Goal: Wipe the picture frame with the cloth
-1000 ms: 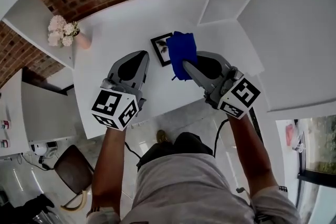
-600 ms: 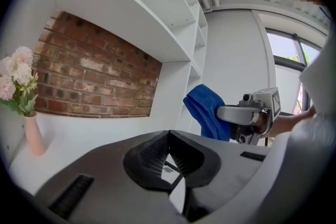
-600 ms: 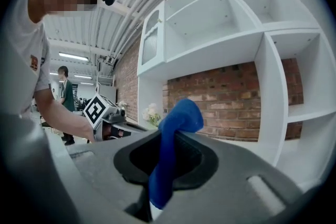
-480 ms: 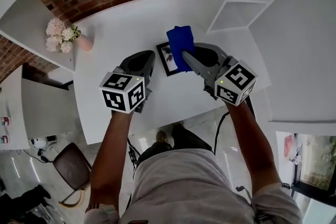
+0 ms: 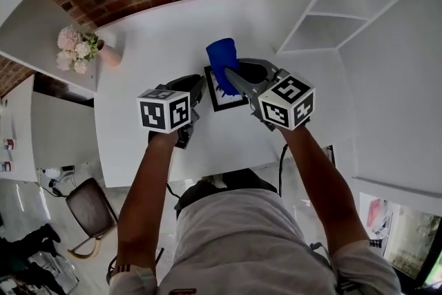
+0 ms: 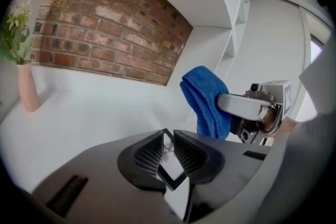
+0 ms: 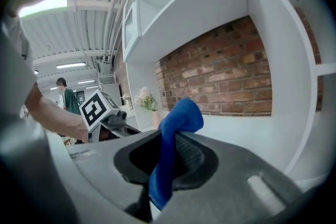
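Right gripper [image 7: 167, 157]: closed tight on the blue cloth [image 5: 222, 55]. I have a fold pinched between the pads, and the loose end stands out past the tips so that fabric, not plastic, meets the glass.
Left gripper [image 6: 168, 139]: its jaws have just been opening and now stand a little apart. A corner of the picture frame [image 5: 222, 100] shows in the gap, and as far as I can see the pads are not pressing on it.
Picture frame: flat on the white table [image 5: 159, 45], between the two grippers. The cloth hangs over its far part.
Why the left is there: I judge it is coming in to take the frame's edge and steady it, since a light frame on a smooth top would slide under a wipe.
Step in hand: the approach, by my reading. I cannot tell whether the cloth already touches the glass.
Next move calls for: a firm hold on the left before I drag the cloth across.
Risk: pushing the frame away with the left tips instead of catching it.
Flower vase [image 5: 103, 52]: well apart, at the table's far left, out of my way.
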`<state>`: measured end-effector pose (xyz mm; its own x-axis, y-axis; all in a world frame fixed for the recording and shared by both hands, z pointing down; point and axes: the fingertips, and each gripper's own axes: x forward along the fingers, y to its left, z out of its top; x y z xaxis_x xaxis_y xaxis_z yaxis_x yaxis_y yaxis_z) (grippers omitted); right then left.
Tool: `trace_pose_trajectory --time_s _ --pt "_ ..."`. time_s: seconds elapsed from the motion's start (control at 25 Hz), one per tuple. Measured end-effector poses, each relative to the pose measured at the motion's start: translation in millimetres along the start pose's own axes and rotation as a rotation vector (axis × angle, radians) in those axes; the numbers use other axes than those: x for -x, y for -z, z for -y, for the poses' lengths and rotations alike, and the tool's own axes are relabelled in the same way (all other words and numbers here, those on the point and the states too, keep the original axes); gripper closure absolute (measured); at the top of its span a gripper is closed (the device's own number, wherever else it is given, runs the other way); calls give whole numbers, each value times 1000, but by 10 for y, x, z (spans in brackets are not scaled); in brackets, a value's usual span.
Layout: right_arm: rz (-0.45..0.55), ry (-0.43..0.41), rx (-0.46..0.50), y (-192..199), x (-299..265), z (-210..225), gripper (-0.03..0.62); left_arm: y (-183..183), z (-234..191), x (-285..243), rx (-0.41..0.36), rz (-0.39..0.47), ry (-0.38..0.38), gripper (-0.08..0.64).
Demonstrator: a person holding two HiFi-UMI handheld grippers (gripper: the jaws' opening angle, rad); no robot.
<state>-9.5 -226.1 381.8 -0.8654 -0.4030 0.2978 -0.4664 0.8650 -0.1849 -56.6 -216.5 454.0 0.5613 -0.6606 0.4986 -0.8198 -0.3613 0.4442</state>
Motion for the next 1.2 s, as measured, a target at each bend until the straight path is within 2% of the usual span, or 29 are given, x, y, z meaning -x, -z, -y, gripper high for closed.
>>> trace_pose_trajectory --time_s 0.24,0.4,0.68,1.2 --pt "-110 -25 -93 296 -220 177 543 158 -253 -215 89 -91 -73 474" --pt "-168 -22 -163 442 -354 250 543 344 -382 -336 125 -192 -93 451" --pt "-271 -3 -257 625 -549 331 543 589 -570 -498 221 -319 -117 405" --pt "-467 -14 -312 934 -893 392 543 815 -622 -664 214 -417 -111 407"
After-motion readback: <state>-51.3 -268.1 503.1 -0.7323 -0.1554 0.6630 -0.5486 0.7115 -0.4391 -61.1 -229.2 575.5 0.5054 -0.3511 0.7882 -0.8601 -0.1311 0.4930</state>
